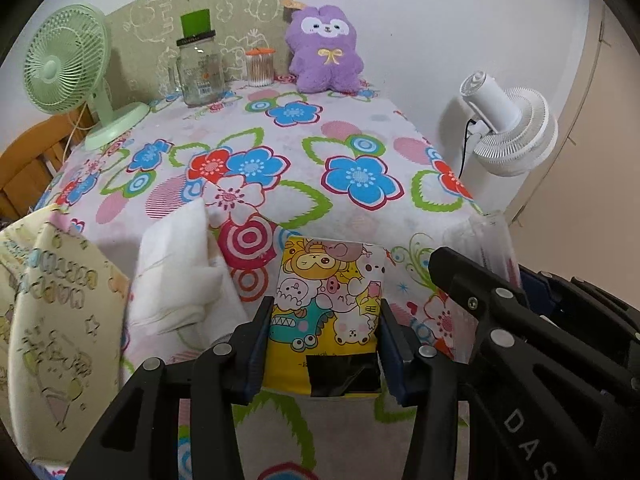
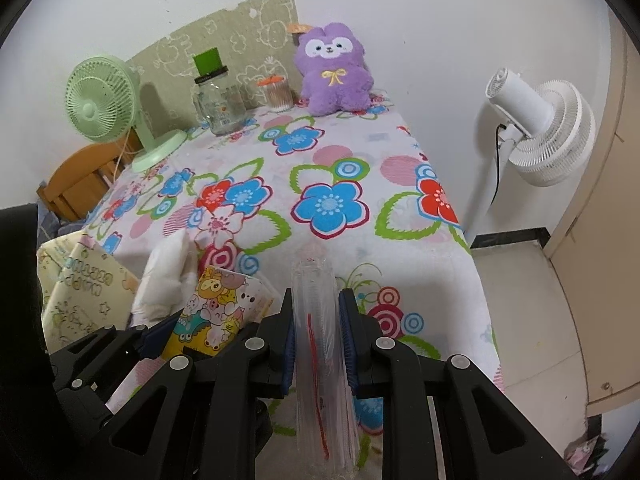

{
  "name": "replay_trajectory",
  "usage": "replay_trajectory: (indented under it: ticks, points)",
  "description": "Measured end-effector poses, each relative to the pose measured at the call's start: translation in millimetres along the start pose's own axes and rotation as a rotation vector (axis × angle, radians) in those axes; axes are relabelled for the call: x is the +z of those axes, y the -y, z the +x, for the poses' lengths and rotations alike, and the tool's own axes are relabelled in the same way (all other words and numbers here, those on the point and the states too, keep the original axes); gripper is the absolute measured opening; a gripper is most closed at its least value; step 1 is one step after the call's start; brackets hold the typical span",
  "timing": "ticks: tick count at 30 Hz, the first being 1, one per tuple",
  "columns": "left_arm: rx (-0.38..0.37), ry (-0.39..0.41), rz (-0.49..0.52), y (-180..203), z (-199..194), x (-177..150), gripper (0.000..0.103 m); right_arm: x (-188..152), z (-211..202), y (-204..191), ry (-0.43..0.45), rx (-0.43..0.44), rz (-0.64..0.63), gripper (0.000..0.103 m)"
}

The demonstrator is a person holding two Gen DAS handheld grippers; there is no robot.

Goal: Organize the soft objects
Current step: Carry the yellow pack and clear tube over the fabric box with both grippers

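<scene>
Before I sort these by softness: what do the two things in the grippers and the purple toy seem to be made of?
The cartoon pack in the left gripper looks like glossy printed plastic film, from its sheen. The clear bag in the right gripper seems thin transparent plastic: the tablecloth shows through. The purple toy looks like fuzzy plush fabric, matte.

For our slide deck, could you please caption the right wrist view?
Right gripper clamps a clear plastic bag above the floral tablecloth; purple plush at the far edge.
</scene>
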State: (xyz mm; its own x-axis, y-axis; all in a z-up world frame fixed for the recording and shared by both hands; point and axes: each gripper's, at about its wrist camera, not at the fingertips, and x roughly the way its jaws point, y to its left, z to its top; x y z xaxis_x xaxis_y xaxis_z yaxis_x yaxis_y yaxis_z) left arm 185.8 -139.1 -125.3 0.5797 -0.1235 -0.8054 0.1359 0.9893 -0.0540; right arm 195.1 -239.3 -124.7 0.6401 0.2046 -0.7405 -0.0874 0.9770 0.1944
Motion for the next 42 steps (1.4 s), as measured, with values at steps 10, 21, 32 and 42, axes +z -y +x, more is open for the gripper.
replay_trajectory:
  ticks: [10,21,32,42]
  points:
    - [-0.014,0.059,0.006,-5.8,-42.7,-6.2,0.049,-4.0,-45.5,-18.3,0.053,-0.013,-0.017,0.023]
    - [0.018,0.14,0.002,-27.3,-96.9,-13.4,0.048,-7.2,-91.9,-56.0,0.126,0.02,-0.043,0.023]
    - [0.05,0.223,0.002,-55.5,-140.1,-22.0,0.049,-11.2,-123.8,-94.8,0.174,0.041,-0.091,0.023]
    - [0.084,0.252,-0.015,-81.9,-159.8,-29.7,0.049,-16.0,-131.7,-127.8,0.183,0.065,-0.117,0.023]
